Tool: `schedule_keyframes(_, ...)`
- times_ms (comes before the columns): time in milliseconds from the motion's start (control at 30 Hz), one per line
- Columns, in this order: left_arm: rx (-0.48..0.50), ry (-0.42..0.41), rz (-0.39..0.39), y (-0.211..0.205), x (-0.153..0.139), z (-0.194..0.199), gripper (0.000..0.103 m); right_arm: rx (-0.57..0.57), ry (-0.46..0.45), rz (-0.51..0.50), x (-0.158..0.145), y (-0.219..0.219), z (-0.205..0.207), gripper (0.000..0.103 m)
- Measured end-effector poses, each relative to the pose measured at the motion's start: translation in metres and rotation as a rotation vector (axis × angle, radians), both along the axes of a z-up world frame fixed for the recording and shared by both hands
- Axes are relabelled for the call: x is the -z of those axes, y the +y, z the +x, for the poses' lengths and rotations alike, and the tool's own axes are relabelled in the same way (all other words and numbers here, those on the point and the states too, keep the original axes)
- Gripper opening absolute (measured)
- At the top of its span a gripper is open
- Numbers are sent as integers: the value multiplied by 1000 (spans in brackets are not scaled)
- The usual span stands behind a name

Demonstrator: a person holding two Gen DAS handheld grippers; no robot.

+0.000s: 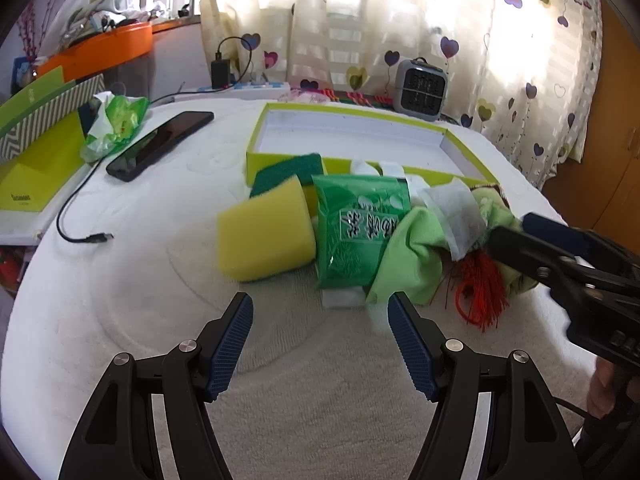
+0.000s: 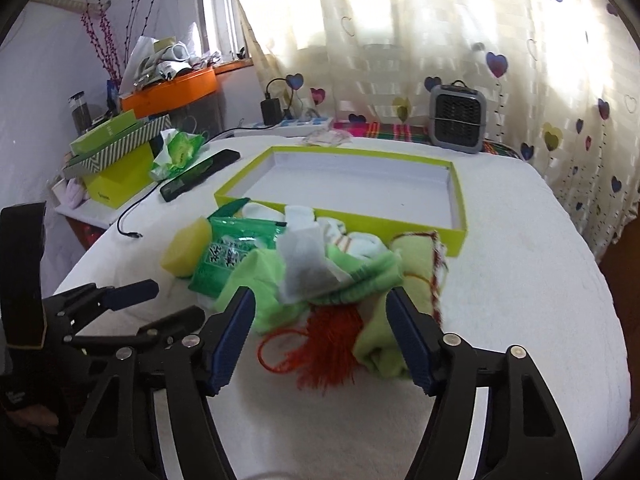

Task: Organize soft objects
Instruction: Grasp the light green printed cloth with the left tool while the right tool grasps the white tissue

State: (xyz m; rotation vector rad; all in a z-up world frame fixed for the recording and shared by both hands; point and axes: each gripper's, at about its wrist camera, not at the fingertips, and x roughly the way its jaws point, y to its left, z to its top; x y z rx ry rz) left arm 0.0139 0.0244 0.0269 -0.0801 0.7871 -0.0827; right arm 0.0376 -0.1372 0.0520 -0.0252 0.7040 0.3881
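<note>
A heap of soft things lies on the white cloth in front of a shallow lime box lid [image 1: 352, 118] [image 2: 340, 210]. It holds a yellow sponge [image 1: 266, 236] [image 2: 186, 250], a green packet [image 1: 360, 232] [image 2: 232, 252], a light green cloth [image 1: 408, 256] [image 2: 256, 284], a white sachet [image 1: 456, 212] [image 2: 304, 264], a red tassel [image 1: 480, 292] [image 2: 328, 348] and a yellow-green towel [image 2: 416, 256]. My left gripper [image 1: 320, 300] [image 2: 180, 298] is open just short of the packet. My right gripper [image 2: 320, 294] [image 1: 509, 227] stands open around the cloth and tassel.
A black phone [image 1: 160, 144] and a loose cable [image 1: 76, 236] lie at the left. Beside them are stacked green boxes [image 1: 36, 160] and a crumpled tissue pack [image 1: 116, 120]. A small grey heater [image 1: 420, 88] stands behind the lid, before the curtain.
</note>
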Motion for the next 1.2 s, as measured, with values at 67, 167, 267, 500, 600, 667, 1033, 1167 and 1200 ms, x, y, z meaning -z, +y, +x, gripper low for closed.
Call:
schedule_keyframes(67, 3, -5, 0, 0, -2, 2, 70, -4, 28, 4, 3, 2, 9, 60)
schedule_keyframes(167, 13, -10, -7, 1, -4, 5, 70, -10, 48, -3, 7, 8, 20, 56)
schedule_keyframes(267, 20, -12, -8, 1, -5, 8, 70, -19, 54, -15, 7, 13, 27, 54)
schedule_keyframes(500, 48, -20, -6, -2, -9, 14, 70, -16, 77, -45, 11, 14, 38, 41)
schedule_keyframes(600, 60, -20, -10, -4, -10, 16, 70, -14, 78, -59, 13, 15, 40, 30)
schedule_keyframes(667, 68, -21, -10, -5, -11, 17, 70, -15, 73, -59, 12, 15, 39, 26)
schedule_keyframes(1033, 156, -36, 5, -27, -21, 29, 70, 51, 39, 25, 1, -13, 31, 24)
schedule_keyframes(1167, 213, -35, 10, -42, -21, 34, 69, 73, 20, 45, -5, -22, 28, 24)
schedule_keyframes(1200, 215, -30, 16, -44, -20, 36, 69, 80, 12, 50, -7, -25, 28, 24)
